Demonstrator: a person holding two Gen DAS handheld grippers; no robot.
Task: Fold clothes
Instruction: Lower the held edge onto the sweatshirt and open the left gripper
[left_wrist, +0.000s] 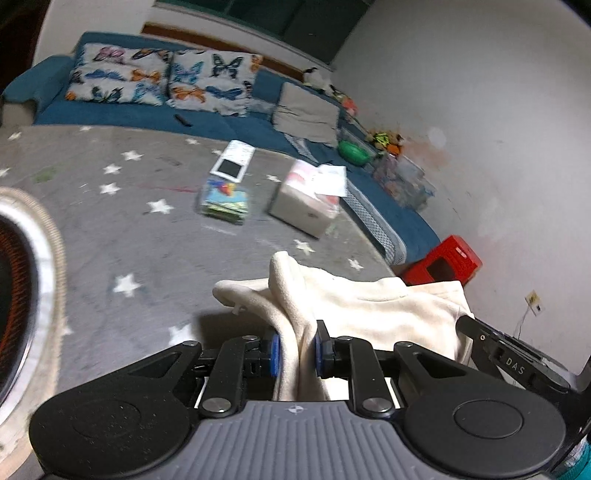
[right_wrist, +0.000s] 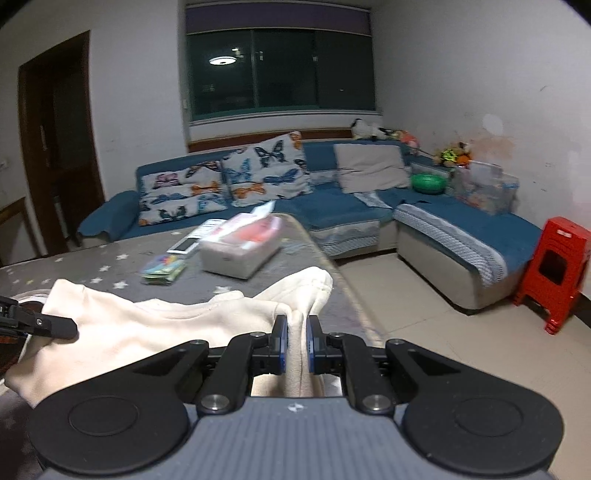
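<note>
Cream garment (left_wrist: 369, 306) is lying on the counter's (left_wrist: 110, 229) near right edge. I'm pinching one end in the left gripper (left_wrist: 296, 349), other end in the right gripper (right_wrist: 296, 341), fingers clamped on cloth. Mid-fold, I judge; next: carry both ends across together, evenly.

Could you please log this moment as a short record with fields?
garment: cream garment, bunched, held over the grey star-print table
left hand-held gripper: shut on a fold of the cloth
right hand-held gripper: shut on another fold
on table beyond: white box, stack of books, tablet
background: blue sofa, red stool
</note>
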